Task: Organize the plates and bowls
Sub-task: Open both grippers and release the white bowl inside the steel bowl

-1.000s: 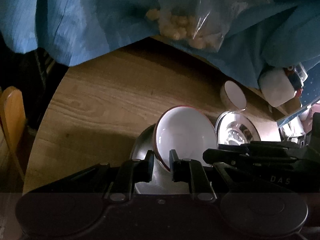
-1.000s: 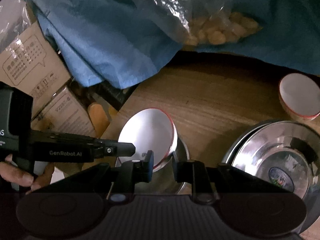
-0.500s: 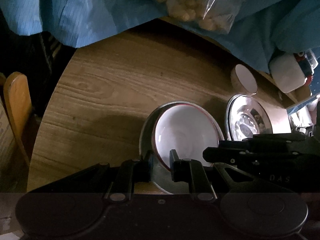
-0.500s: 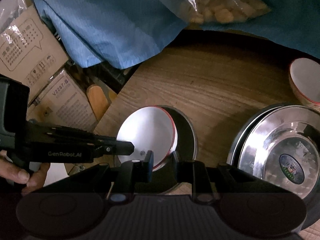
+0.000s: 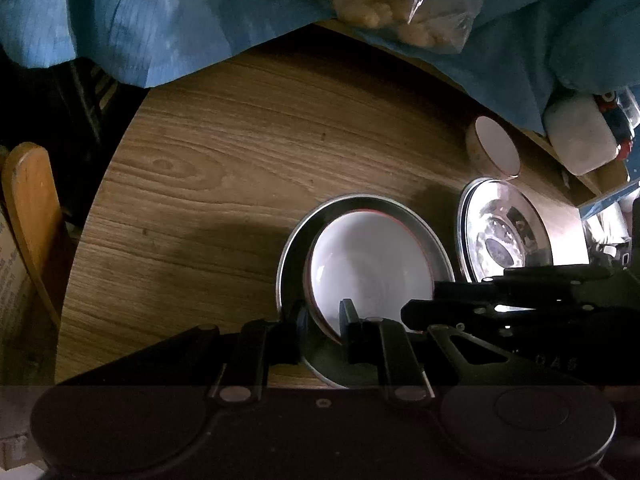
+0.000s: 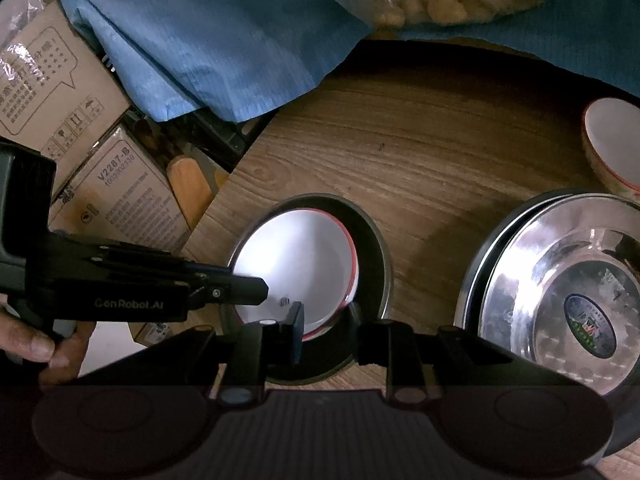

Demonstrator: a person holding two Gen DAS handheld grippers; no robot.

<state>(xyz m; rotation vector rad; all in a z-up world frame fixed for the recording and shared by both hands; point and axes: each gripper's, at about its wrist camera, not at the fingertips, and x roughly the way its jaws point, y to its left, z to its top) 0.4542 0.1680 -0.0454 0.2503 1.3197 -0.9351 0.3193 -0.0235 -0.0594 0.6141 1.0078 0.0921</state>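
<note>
A white bowl with a red rim (image 5: 372, 268) (image 6: 296, 264) lies inside a grey metal bowl (image 5: 436, 248) (image 6: 376, 240) on the wooden table. My left gripper (image 5: 322, 320) is shut on the white bowl's near rim. My right gripper (image 6: 326, 320) also holds that bowl's rim between its fingers; the jaws stand a little apart around it. A second white red-rimmed bowl (image 5: 496, 150) (image 6: 612, 144) stands farther right. A stack of shiny steel plates (image 5: 504, 232) (image 6: 560, 280) lies beside the metal bowl.
A blue cloth (image 5: 160, 20) (image 6: 224, 32) and a clear bag of pale lumps (image 5: 384, 12) hang over the table's far side. Cardboard boxes (image 6: 80, 128) and a wooden chair back (image 5: 32, 208) stand off the table's left edge.
The white bowl has gone from tilted up above the metal bowl to lying down inside it. Both grippers lowered with it and the right jaws have widened slightly.
</note>
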